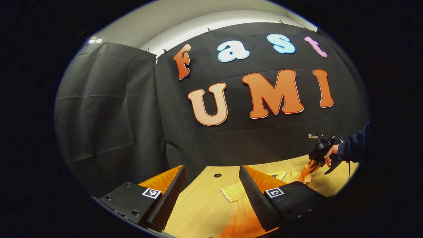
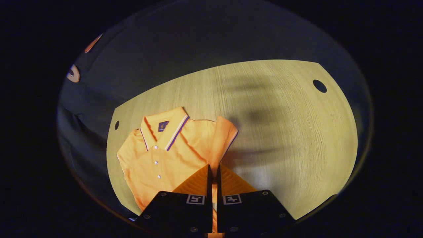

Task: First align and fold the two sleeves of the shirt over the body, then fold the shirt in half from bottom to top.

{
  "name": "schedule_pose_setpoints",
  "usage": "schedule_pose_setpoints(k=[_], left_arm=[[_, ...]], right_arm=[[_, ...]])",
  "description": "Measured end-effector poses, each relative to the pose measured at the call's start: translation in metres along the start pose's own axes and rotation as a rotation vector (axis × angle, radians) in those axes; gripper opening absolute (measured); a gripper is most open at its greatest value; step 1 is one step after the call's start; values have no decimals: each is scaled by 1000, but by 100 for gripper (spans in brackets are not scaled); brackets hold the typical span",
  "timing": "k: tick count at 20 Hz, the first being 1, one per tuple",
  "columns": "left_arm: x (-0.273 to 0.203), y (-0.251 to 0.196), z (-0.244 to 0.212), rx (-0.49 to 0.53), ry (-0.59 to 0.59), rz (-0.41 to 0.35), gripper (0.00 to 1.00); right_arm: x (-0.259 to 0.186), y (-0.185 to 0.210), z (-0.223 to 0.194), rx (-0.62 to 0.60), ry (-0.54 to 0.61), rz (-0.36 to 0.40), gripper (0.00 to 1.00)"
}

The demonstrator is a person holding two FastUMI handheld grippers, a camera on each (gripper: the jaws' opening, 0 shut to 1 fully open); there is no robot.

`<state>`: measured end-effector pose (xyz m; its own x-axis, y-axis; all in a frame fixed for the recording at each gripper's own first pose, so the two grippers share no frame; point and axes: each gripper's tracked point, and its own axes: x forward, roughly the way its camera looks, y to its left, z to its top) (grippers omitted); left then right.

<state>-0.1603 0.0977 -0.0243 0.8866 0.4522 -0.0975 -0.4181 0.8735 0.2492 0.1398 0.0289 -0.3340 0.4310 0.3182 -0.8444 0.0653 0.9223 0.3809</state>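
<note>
On the bench, the soft, light shirt is lying flat, its sleeve edge pinched in the closed right hand-held gripper, the left hand-held gripper gaping empty.

wooden table, round cable holes

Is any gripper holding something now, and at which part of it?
The right gripper is shut on the shirt, pinching its sleeve, which is lifted over the body. The left gripper is open and holds nothing.
</note>
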Motion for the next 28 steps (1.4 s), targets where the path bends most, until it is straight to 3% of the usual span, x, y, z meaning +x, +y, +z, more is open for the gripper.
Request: schedule_pose_setpoints(k=[4, 8, 9, 10, 11, 12, 15, 20, 23, 24, 26, 28], left_arm=[[41, 18, -30, -63, 49, -60, 99], [86, 28, -67, -135, 124, -142, 99], [99, 31, -75, -149, 141, -165, 99], [112, 30, -82, -167, 163, -193, 99], [124, 28, -90, -186, 182, -226, 99], [137, 26, -99, -205, 211, -251, 100], [178, 15, -127, -268, 323, -318, 100], [229, -15, -197, -264, 600, -348, 98], [234, -36, -238, -264, 798, -367, 98], [232, -46, -245, -263, 857, -407, 98], [242, -57, -261, -274, 923, -407, 92], [251, -62, -275, -273, 981, -387, 95]], right_arm=[[-6, 35, -4, 4, -12, 6, 6], [-11, 76, -16, -19, -19, 74, 30], [-17, 81, -17, -26, -31, 76, 40], [-21, 82, -16, -30, -44, 63, 43], [-25, 82, -17, -34, -61, 42, 60], [-31, 81, -16, -38, -81, 22, 56], [-56, 76, -15, -49, -161, -26, 68], [-112, 64, -23, -55, -295, -76, 83], [-146, 49, -36, -79, -353, -115, 88], [-153, 45, -40, -88, -371, -124, 89], [-170, 36, -48, -103, -399, -145, 92], [-186, 29, -58, -119, -422, -164, 92]])
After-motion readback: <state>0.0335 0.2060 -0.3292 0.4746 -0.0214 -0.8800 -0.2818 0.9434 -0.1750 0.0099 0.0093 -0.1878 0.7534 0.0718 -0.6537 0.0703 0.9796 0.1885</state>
